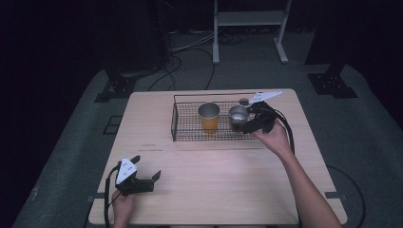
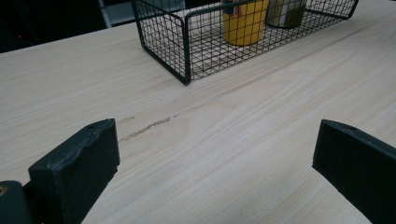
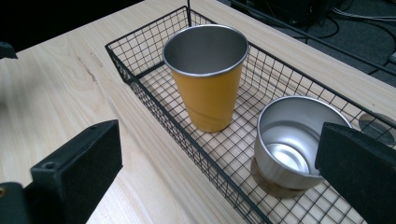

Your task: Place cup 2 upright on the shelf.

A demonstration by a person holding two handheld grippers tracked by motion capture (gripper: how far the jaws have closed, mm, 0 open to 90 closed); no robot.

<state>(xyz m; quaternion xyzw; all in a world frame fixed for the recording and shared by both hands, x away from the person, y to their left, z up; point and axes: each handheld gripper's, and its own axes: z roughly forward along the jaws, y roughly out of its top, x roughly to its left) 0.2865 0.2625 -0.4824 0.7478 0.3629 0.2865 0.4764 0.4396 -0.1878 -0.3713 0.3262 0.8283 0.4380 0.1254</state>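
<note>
Pale wood table [image 1: 214, 175], dark room behind. Your left gripper [image 1: 145, 178] rests near the front edge, jaws wide apart, holding nothing; leave it parked. Wire basket [image 1: 178, 126] holds an orange cup [image 1: 209, 117] and, just beside it, a short steel cup [image 1: 237, 116]. Your right gripper [image 1: 249, 124] hovers there, gaping and empty. Judgement: straddle the steel cup's rim squarely, avoid the mesh wall, then close.
</note>
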